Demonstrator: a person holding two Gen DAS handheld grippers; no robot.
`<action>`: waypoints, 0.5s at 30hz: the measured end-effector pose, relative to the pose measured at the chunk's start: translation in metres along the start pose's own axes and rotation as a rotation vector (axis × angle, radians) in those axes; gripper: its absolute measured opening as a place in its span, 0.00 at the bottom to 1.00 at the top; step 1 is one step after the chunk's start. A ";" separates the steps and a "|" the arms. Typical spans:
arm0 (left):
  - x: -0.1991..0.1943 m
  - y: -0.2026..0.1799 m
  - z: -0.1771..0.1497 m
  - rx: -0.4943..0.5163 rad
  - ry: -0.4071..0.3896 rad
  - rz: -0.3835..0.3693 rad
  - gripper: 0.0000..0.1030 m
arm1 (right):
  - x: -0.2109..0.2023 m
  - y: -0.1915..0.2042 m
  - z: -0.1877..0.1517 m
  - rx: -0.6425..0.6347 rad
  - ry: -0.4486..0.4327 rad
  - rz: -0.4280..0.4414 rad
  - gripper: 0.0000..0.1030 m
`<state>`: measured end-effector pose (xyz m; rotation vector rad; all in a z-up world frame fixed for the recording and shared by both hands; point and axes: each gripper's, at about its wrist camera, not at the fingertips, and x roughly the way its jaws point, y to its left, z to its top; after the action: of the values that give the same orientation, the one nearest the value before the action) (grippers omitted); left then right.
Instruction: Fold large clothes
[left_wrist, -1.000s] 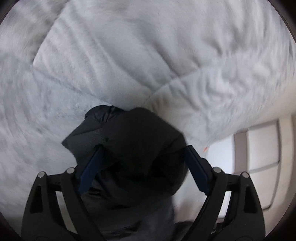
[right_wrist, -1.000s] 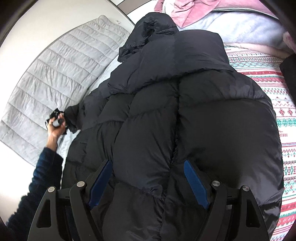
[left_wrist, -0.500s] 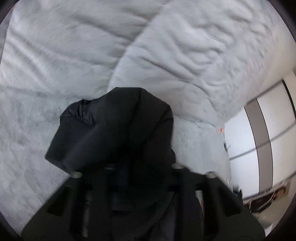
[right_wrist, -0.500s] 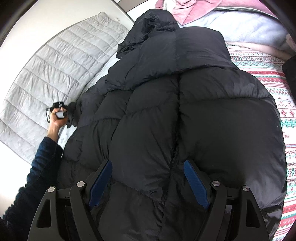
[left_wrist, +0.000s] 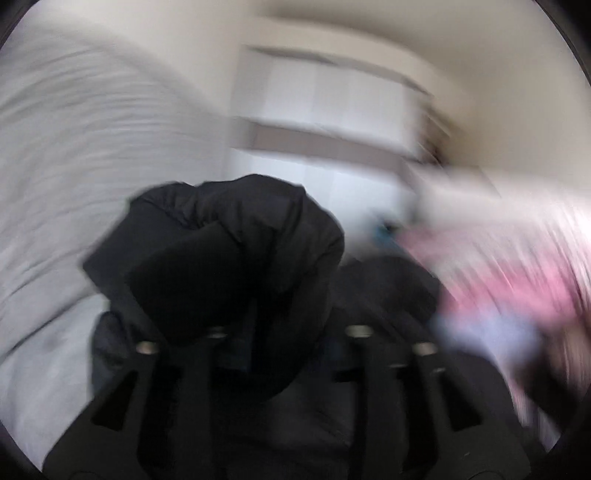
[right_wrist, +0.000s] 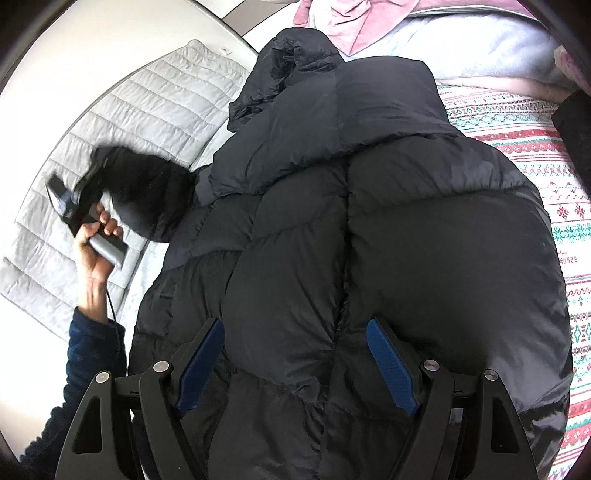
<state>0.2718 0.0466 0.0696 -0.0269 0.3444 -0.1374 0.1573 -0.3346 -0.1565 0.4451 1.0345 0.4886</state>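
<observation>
Left tongs (right_wrist: 96, 173) pinch sleeve (left_wrist: 229, 266), lifted at jacket's (right_wrist: 369, 221) left side; jacket body lies rightward. Right tongs (right_wrist: 295, 365) spread over near hem.

Right claw (right_wrist: 295, 363): black skeletal frame with triangular cut-outs, silver pivot screws, ribbed blue pads (right_wrist: 392, 367). Left hand (right_wrist: 90, 254): bare skin, dark navy knit sleeve (right_wrist: 88, 354), thin black cable at the wrist
</observation>
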 end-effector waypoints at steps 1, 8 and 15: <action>0.006 -0.032 -0.008 0.079 0.042 -0.032 0.55 | 0.000 -0.002 0.001 0.007 -0.001 -0.003 0.79; 0.046 -0.155 -0.064 0.242 0.241 -0.198 0.62 | -0.010 -0.016 0.003 0.032 -0.018 -0.016 0.79; 0.034 -0.110 -0.049 -0.010 0.262 -0.207 0.74 | -0.018 -0.019 0.000 0.030 -0.022 -0.013 0.79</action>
<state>0.2725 -0.0670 0.0176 -0.0545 0.6037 -0.3459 0.1531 -0.3601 -0.1546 0.4691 1.0240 0.4568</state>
